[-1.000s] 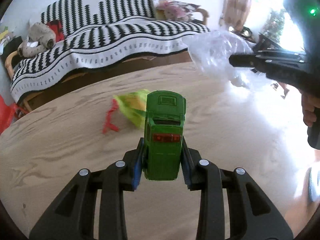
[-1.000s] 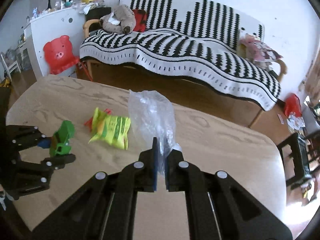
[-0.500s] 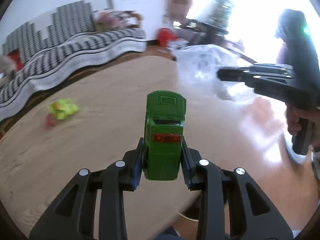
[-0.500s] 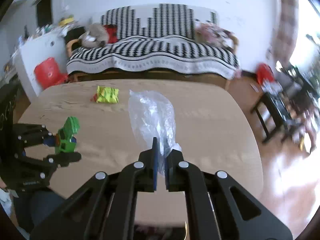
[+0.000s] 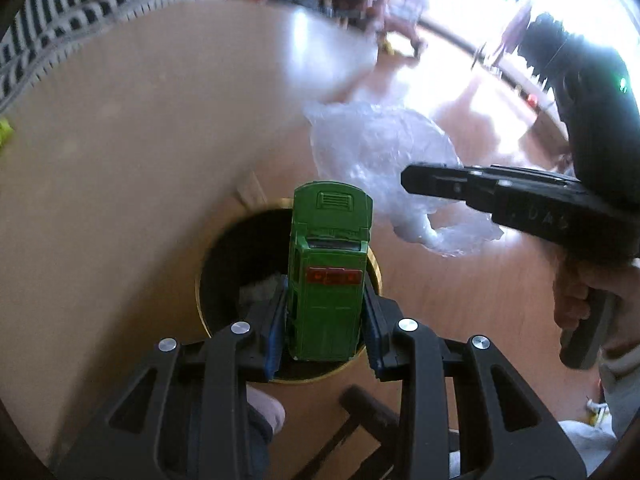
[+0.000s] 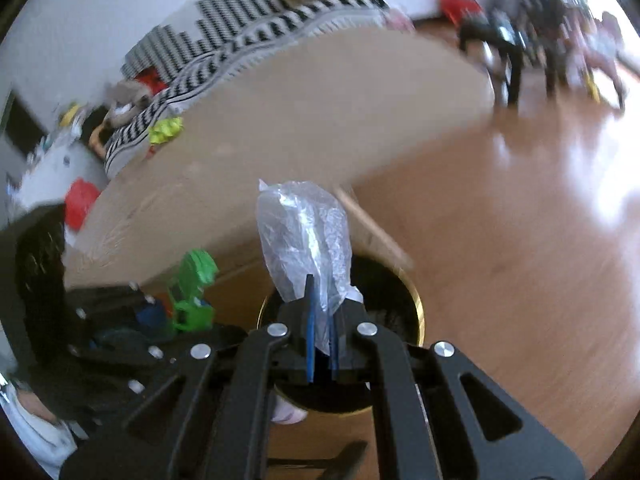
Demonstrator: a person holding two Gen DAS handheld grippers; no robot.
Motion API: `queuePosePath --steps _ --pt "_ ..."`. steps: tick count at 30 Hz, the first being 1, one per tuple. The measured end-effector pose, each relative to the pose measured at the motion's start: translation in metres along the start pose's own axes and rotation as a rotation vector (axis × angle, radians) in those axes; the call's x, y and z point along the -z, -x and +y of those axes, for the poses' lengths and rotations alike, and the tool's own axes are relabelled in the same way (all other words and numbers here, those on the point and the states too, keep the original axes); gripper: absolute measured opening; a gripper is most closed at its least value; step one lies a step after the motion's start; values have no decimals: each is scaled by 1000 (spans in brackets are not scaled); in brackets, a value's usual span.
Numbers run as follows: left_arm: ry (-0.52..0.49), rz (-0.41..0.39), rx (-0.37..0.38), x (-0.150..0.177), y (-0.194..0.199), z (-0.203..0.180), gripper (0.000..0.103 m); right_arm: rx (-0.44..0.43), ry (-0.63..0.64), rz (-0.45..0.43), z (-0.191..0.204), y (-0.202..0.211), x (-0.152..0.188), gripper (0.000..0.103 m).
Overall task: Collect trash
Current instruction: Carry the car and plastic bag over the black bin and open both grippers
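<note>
The left tool (image 5: 326, 320) squeezes a small green toy truck (image 5: 328, 276) right above the round black bin with a gold rim (image 5: 202, 280) on the floor. The right tool (image 6: 322, 344) is pinched tight on a crinkly clear plastic bag (image 6: 304, 232), also over the bin. The light bag could float past the rim. A yellow snack wrapper (image 6: 165, 130) waits near the counter's (image 6: 280, 120) far edge.

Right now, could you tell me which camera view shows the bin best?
The left wrist view: the bin lies below the toy car, its gold rim and dark inside with some pale trash visible. In the right wrist view the right gripper and plastic bag hide most of it.
</note>
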State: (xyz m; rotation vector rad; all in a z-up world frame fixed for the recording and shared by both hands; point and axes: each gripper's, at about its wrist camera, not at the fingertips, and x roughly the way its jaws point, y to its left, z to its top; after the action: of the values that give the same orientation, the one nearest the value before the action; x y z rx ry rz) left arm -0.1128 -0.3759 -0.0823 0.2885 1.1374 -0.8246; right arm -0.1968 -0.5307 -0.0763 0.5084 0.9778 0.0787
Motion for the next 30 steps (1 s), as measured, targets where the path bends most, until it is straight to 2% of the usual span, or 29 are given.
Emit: queuePosePath --steps 5,10,14,24,25,26,27,28,29,30 --pt "44 92 3 7 -48 8 32 -41 -169 57 -34 -48 29 6" --pt "68 108 17 0 -60 15 32 -45 -208 109 -48 -75 38 6" --pt "85 129 25 2 -67 16 32 -45 -219 117 -53 -81 36 6" --pt "81 116 23 3 -64 24 33 -39 -267 102 -45 -83 31 6" --pt "84 105 -3 3 -62 25 38 -57 -284 97 -46 -81 31 9" --pt "88 98 -21 2 -59 25 59 -67 -297 91 -47 -78 30 16" --pt "92 88 -44 2 -57 25 74 -78 -304 74 -47 -74 28 55" --pt "94 68 -71 2 -53 25 97 -86 -309 57 -47 -69 28 92" --pt "94 34 -96 2 -47 24 97 -94 -314 43 -47 -63 28 96" --pt "87 17 -97 2 -42 23 97 -104 -313 33 -46 -58 27 96"
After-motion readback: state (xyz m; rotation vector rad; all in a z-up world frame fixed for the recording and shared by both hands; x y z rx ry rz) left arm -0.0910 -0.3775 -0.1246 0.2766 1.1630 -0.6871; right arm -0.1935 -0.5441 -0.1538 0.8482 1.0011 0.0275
